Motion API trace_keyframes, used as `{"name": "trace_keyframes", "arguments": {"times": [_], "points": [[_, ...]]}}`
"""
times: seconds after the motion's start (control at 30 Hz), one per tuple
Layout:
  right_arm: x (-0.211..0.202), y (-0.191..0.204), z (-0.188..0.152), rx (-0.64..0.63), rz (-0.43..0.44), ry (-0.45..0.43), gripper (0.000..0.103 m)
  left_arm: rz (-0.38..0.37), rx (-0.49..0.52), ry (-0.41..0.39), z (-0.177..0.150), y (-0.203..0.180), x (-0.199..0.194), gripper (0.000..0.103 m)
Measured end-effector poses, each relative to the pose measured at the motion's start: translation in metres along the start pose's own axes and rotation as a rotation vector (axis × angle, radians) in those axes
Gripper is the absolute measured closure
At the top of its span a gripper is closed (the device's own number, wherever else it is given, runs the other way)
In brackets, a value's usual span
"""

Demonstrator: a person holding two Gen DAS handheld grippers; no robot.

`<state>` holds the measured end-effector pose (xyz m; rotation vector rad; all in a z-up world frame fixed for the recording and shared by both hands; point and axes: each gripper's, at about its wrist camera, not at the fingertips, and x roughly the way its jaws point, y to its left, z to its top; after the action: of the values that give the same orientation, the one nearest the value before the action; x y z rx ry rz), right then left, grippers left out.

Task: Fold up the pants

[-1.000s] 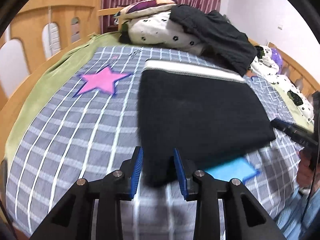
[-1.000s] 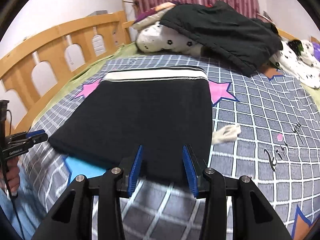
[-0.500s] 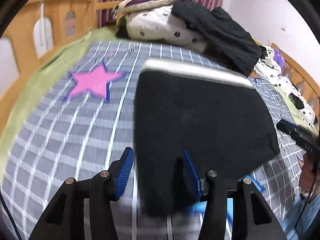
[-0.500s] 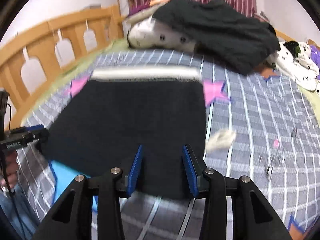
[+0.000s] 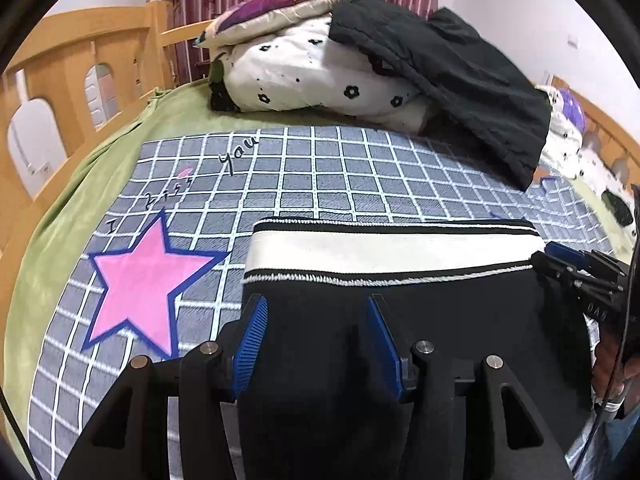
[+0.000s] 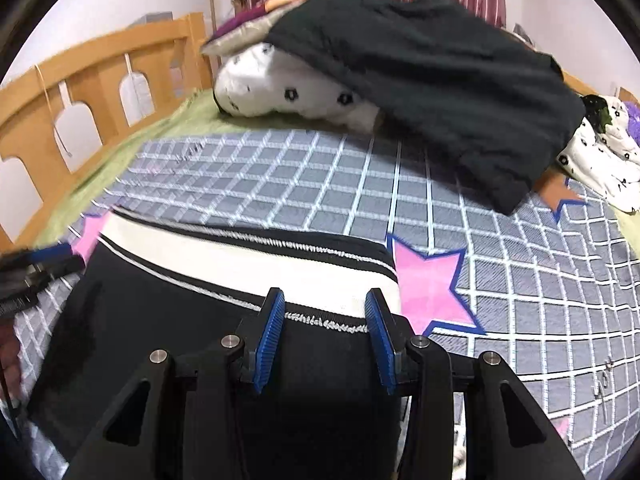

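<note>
Pants: folded black knit pants (image 5: 440, 340) with a broad white waistband edged in thin black stripes (image 5: 392, 252) lie flat on the grey bedspread with a white grid and pink stars (image 5: 320, 176).
Left claw: the left gripper (image 5: 316, 340), black with blue ribbed pads, has its fingers spread wide; it sits over the left edge of the black cloth, just short of the waistband. Its left pad (image 5: 248, 344) lies along the pants' left border, beside a pink star (image 5: 136, 280). Nothing is pinched between the pads.
Right claw: the right gripper (image 6: 325, 332) is likewise spread apart, over the right end of the waistband (image 6: 256, 264); the stitched lower edge of the band runs across the gap between the pads. No cloth is pinched. Another pink star (image 6: 432, 288) lies just right of it.
Each claw in the other's view: blue-tipped fingers (image 5: 568, 264) reach the waistband's right end; a blurred tip (image 6: 44, 260) shows at the pants' left edge.
Behind: a white quilt with black flowers (image 5: 304, 80), under a dark jacket (image 5: 448, 80), lies well apart from the pants.
Surroundings: a wooden bed rail with arched openings (image 6: 92, 92).
Hard to tell: the pants' near end is hidden under the gripper bodies; whether the pads touch the cloth cannot be judged.
</note>
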<state>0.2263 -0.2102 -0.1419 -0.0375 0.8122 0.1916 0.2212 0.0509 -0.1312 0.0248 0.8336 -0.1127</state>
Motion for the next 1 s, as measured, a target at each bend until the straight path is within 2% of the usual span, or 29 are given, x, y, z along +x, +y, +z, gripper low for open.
{"name": "trace_keyframes", "arguments": {"times": [0.1, 0.17, 0.43, 0.5, 0.63, 0.8, 0.93, 1.0], "points": [[0.008, 0.001, -0.006, -0.031, -0.014, -0.020, 0.062, 0.039, 0.024, 0.034, -0.003, -0.002, 0.019, 0.054], [0.009, -0.001, -0.005, -0.031, -0.001, -0.009, 0.062, 0.044, 0.011, 0.039, -0.009, 0.000, 0.025, 0.049], [0.008, -0.001, -0.007, -0.021, 0.001, -0.015, 0.062, 0.014, -0.041, 0.046, -0.012, 0.009, 0.024, 0.045], [0.006, -0.002, -0.008, -0.018, 0.003, -0.011, 0.062, 0.006, -0.065, 0.061, -0.015, 0.013, 0.024, 0.041], [-0.012, -0.006, -0.013, 0.006, -0.012, 0.007, 0.061, -0.039, -0.148, 0.103, -0.028, 0.033, 0.013, 0.041], [-0.037, -0.008, -0.045, 0.014, -0.016, 0.039, 0.061, -0.022, -0.146, 0.128, -0.062, 0.037, -0.013, 0.042], [-0.065, -0.011, -0.083, 0.060, -0.010, 0.009, 0.061, -0.055, -0.174, 0.145, -0.096, 0.035, -0.037, 0.042], [-0.075, -0.012, -0.097, 0.086, 0.004, 0.022, 0.061, -0.062, -0.192, 0.140, -0.112, 0.032, -0.053, 0.042]]}}
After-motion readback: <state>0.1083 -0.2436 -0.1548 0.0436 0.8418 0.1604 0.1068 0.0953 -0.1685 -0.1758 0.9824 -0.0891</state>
